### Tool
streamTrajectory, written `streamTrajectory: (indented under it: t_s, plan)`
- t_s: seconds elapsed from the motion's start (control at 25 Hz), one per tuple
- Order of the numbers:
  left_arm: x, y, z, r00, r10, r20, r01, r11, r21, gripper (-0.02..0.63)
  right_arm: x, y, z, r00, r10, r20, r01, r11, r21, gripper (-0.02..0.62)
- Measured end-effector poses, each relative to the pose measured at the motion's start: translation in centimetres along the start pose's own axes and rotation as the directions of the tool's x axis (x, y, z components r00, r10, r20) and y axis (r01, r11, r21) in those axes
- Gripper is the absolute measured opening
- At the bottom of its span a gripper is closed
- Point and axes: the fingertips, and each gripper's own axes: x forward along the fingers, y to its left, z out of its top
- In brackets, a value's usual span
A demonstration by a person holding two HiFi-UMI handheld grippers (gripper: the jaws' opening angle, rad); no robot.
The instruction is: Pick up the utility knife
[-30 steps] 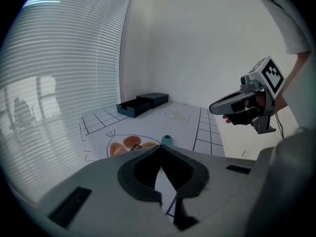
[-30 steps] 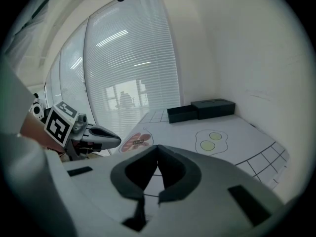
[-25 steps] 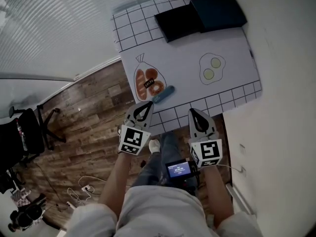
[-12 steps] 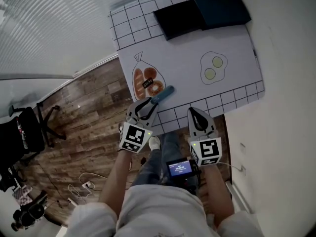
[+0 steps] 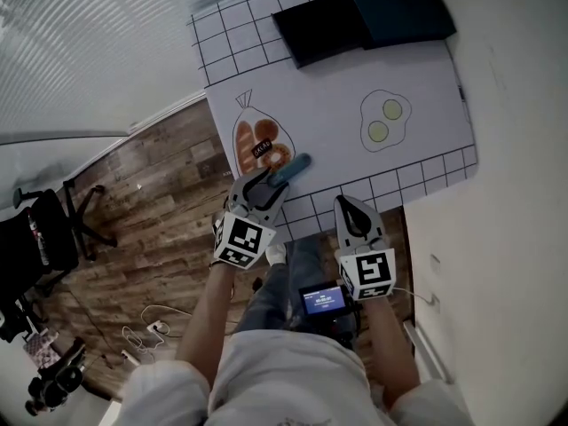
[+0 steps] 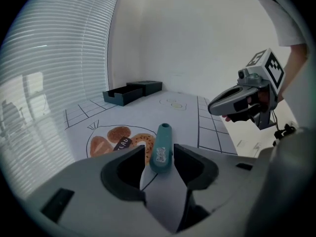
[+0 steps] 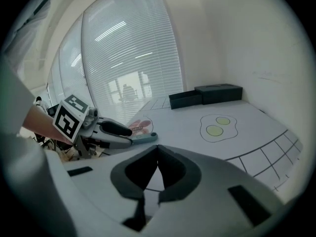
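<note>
The left hand-held gripper (image 5: 266,181) had moved forward and down. Its jaws had just been opening and stood wide around the near end of the teal utility knife (image 5: 292,169), not squeezing it. The knife lay mid-frame on the table (image 5: 426,69), beside a bread drawing (image 5: 257,145). The right hand-held gripper (image 5: 349,205) hung lower right, jaws pressed together.

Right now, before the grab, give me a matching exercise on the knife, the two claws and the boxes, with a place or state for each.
Things:
1 knife
2 left claw
3 right claw
4 boxes

Places or states:
A shut, empty
B far end of the table
C open
D between open jaws

Pairs: 1-D, 2-C, 3-A, 4-B.

The left claw's jaws have just been opening. The knife lies between them, not yet gripped.
</note>
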Motion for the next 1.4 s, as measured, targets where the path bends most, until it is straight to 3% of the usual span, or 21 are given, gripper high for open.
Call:
streamTrajectory:
  t_s: [0.24,0.64,1.4]
  plan:
    - [0.5,-0.8,-0.7,0.997,-0.010,-0.076,0.018,0.994,0.103,0.172,0.2,0.2,-0.3,1.000,0.006,-0.007,-0.006,1.000,0.009,0.006]
    - [0.7,-0.9,-0.8,0.993,-0.056,-0.106,0.066,0.993,0.094,0.141,0.0,0.4,-0.4,1.000,0.006,-0.012,-0.006,1.000,0.010,0.006]
    - [-1.4,0.4,1.8,1.000,-0.006,-0.012,0.007,0.998,0.068,0.138,-0.7,0.8,1.0,1.000,-0.006,0.013,0.006,1.000,0.002,0.006]
